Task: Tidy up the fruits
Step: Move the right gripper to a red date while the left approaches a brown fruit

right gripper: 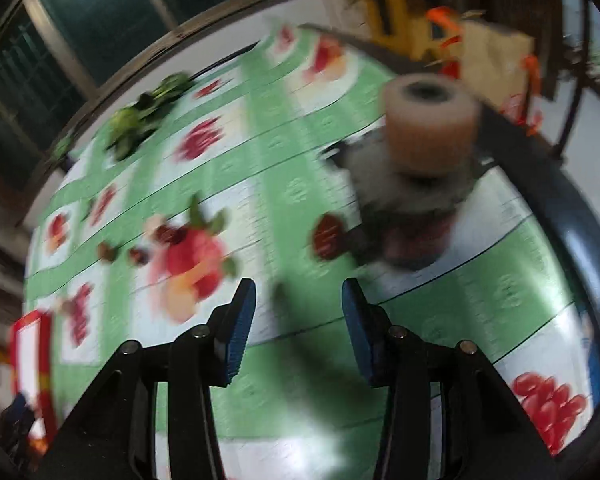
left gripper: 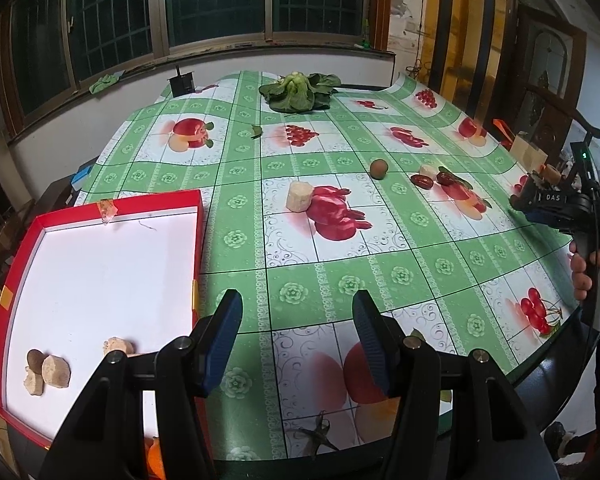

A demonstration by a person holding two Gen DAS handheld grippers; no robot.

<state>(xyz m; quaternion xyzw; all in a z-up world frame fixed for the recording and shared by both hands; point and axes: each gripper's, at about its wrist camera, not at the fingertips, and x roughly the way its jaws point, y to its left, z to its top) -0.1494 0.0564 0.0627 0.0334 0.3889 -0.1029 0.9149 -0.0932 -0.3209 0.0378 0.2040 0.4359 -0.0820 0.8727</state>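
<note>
Both tongs are spread and empty: the left tongs [left gripper: 296,340] hang over the tabletop [left gripper: 420,264] just beside the red box [left gripper: 120,208], and the right tongs [right gripper: 298,320], in a blurred view, have only cloth between their pads.

Sorting looks begun, by my reading, not finished. In the box lie a few pieces near its close end: a dark round one [left gripper: 34,358], a pale chunk [left gripper: 55,371] touching it, a smaller bit [left gripper: 33,383] below, and another chunk [left gripper: 118,346] near the left finger.

Still out on the cloth are a pale chunk [left gripper: 299,197], a brown round fruit [left gripper: 379,169], two red dates [left gripper: 421,181] and a small pale bit [left gripper: 428,171], all well apart from the box. A leafy green [left gripper: 298,92] sits at the far edge.

A tape roll [right gripper: 430,120] stands on something blurred ahead of the right tongs; what lies beneath it I cannot tell.
</note>
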